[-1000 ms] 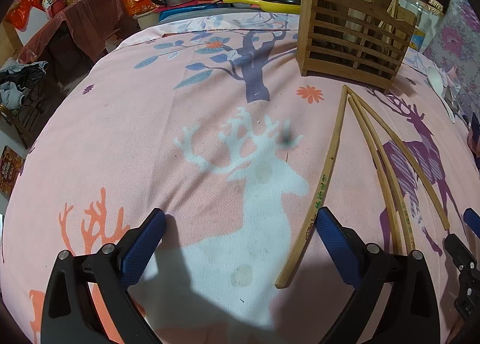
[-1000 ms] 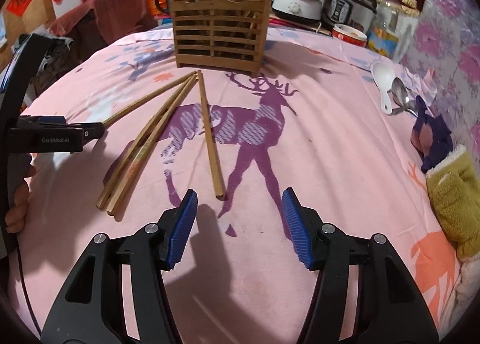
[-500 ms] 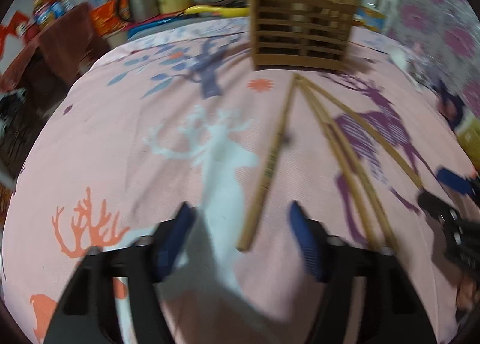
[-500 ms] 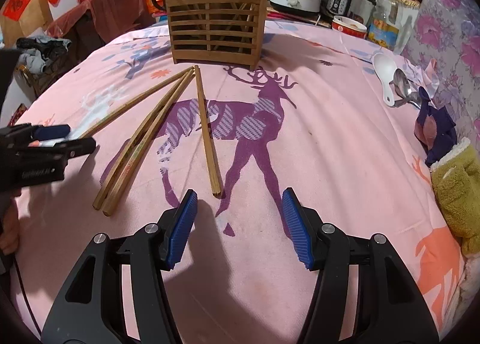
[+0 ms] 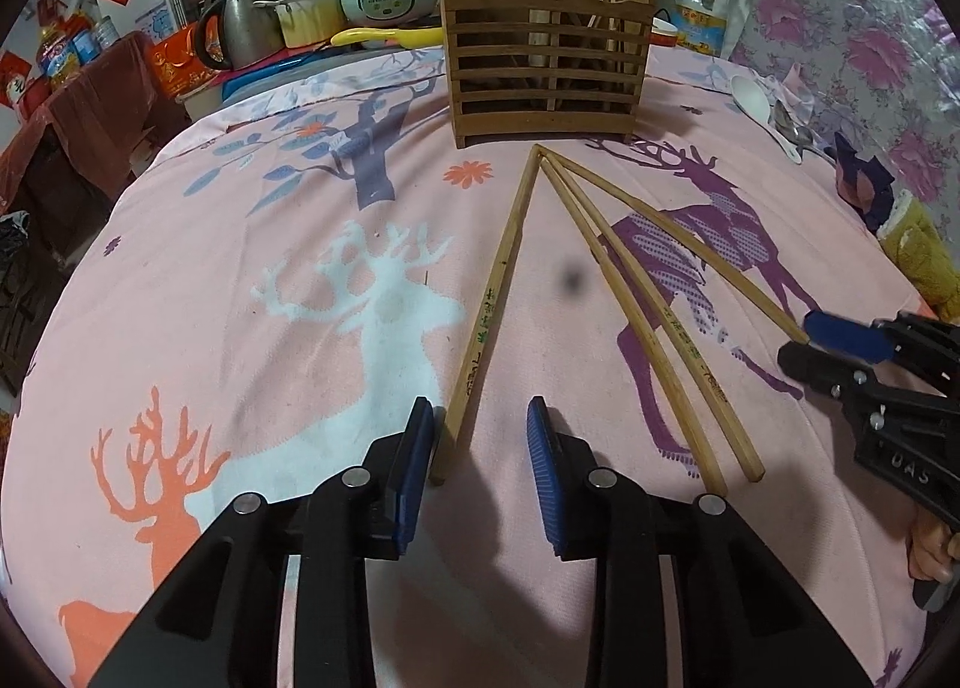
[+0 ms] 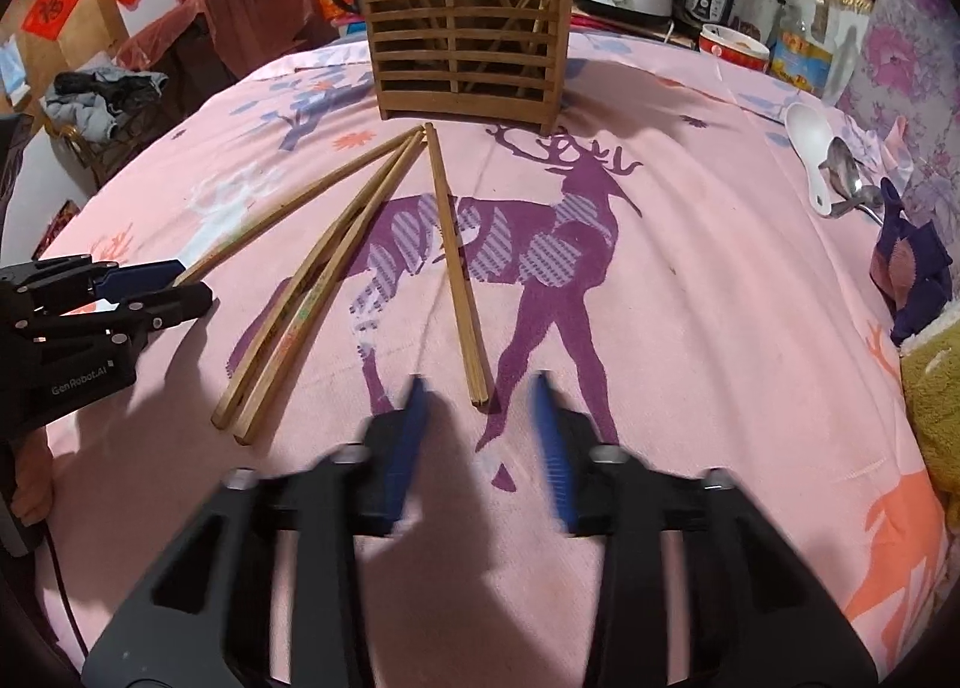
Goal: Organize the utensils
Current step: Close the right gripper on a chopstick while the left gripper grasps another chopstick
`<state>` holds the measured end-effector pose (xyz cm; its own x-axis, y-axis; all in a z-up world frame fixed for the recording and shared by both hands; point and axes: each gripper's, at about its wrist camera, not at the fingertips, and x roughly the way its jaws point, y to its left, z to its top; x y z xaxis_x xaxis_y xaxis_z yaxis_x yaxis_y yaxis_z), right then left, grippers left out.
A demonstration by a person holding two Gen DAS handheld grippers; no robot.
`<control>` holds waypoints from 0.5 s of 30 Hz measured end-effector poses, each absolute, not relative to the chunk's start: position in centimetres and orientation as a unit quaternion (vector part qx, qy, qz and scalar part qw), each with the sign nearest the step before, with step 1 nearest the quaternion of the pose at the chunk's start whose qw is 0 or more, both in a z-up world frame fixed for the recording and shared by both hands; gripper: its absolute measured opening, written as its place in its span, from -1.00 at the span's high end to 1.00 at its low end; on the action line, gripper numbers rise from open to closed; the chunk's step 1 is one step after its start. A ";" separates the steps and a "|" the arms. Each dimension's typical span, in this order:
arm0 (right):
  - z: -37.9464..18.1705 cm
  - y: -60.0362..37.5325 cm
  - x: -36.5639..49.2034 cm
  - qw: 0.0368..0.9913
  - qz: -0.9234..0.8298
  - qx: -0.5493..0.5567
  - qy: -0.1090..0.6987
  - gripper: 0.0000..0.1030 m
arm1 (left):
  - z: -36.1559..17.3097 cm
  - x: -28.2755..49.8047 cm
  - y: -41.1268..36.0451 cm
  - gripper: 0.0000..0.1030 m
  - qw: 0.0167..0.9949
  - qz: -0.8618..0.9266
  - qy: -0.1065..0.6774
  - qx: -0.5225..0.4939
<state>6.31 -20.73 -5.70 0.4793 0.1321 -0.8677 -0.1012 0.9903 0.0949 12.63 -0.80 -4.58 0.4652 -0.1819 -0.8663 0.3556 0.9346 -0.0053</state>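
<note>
Sorting so far: you have several chopsticks standing in the wooden holder [image 5: 546,69] at the top centre of both views; four more lie loose on the cloth, so the job is partly done.
Loose chopsticks: they fan out from a shared tip just below the holder; in your left wrist view the leftmost chopstick [image 5: 489,310] runs down to centre frame, the middle pair [image 5: 648,322] lies to its right, and the rightmost chopstick [image 5: 690,244] slants toward the right edge.
Left gripper [image 5: 480,448]: your jaws are closing with the near end of the leftmost chopstick between them; it lies against the left pad, the right pad is clear, so no pinch yet.
Right gripper [image 6: 480,430]: your jaws are closing, blurred, on either side of the near end of the rightmost chopstick, at lower centre of the right wrist view; neither pad presses it yet.
Spoons: a white spoon [image 6: 810,147] and a metal spoon [image 6: 846,178] lie at the right edge, untouched.
Left to do: by my reading, you must lift all four sticks and both spoons into the holder.
Surroundings: pink deer-print cloth [image 5: 240,268]; cookers and a kettle behind.
</note>
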 end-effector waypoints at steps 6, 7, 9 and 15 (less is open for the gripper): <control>-5.5 -20.6 6.0 0.862 0.071 0.016 0.502 0.86 | -4.2 12.2 -1.1 0.89 0.851 -0.177 0.488 0.083; -5.5 -20.6 6.0 0.863 0.069 0.015 0.500 0.86 | -4.1 12.1 -1.2 0.89 0.853 -0.176 0.484 0.084; -5.3 -20.7 5.9 0.866 0.064 0.013 0.495 0.86 | -3.8 12.0 -1.1 0.89 0.856 -0.177 0.479 0.082; -2.8 -20.4 4.6 0.896 0.049 -0.004 0.440 0.86 | -1.3 11.3 -0.7 0.89 0.878 -0.171 0.441 0.070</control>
<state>4.59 -20.35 -2.82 0.6074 0.0847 -0.7899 -0.0924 0.9951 0.0357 11.30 -0.70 -1.28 0.5525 -0.2378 -0.7989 0.3613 0.9320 -0.0275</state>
